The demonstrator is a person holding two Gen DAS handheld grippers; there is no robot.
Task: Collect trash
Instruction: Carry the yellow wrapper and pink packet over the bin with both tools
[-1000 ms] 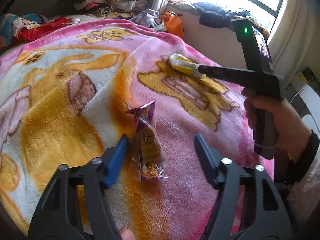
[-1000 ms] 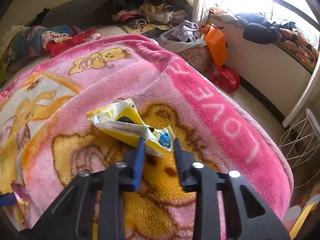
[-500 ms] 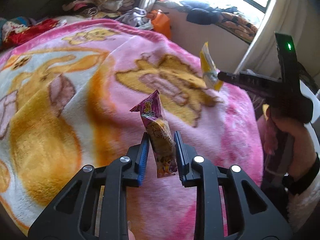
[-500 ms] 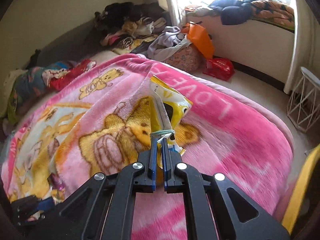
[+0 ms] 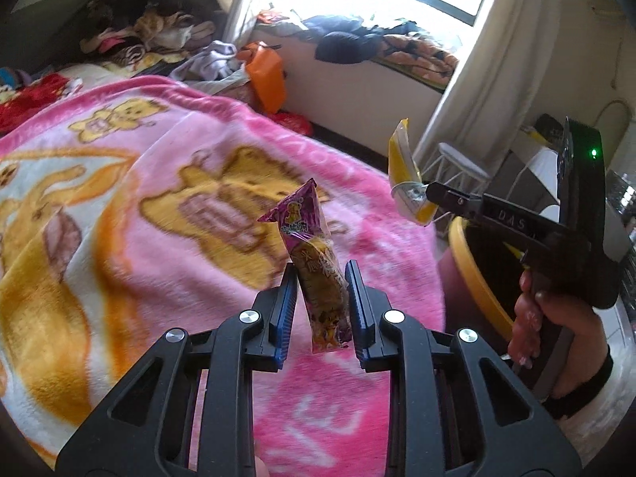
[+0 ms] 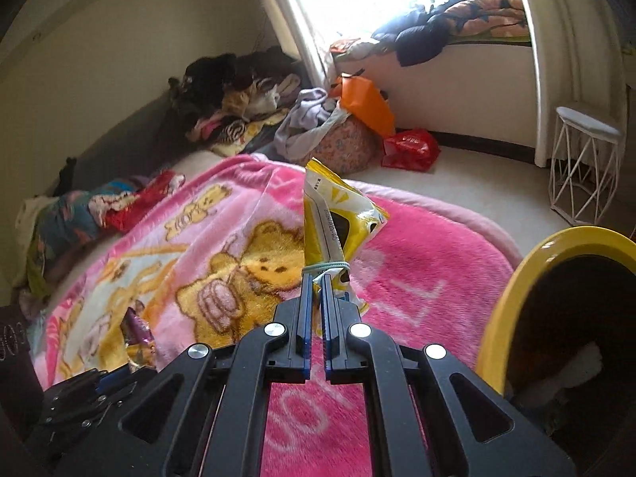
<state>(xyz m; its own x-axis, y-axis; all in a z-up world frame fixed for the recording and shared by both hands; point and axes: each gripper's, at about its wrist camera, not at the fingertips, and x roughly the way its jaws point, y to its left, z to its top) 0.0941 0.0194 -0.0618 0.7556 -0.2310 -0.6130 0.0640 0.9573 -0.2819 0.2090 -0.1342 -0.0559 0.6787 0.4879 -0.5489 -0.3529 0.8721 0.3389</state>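
Observation:
My left gripper [image 5: 320, 274] is shut on a purple snack wrapper [image 5: 314, 254] and holds it upright above the pink blanket [image 5: 159, 183]. My right gripper [image 6: 317, 283] is shut on a yellow snack bag [image 6: 336, 222], also lifted off the bed; it shows in the left wrist view [image 5: 405, 175] at the right gripper's tip [image 5: 431, 194]. A yellow-rimmed bin [image 6: 516, 290] with a dark inside stands right of the bed, just right of the yellow bag; it shows in the left wrist view [image 5: 473, 278] too. The purple wrapper [image 6: 137, 334] shows low left in the right wrist view.
A white wire stool [image 6: 584, 159] stands by the curtain. An orange bag [image 6: 367, 103], a red bag [image 6: 411, 149] and piled clothes [image 6: 238, 95] lie beyond the bed. Clothes cover the window ledge [image 5: 381, 39].
Both grippers closed on their wrappers, lifted them off the blanket and swung right toward the yellow bin, which has come into view.

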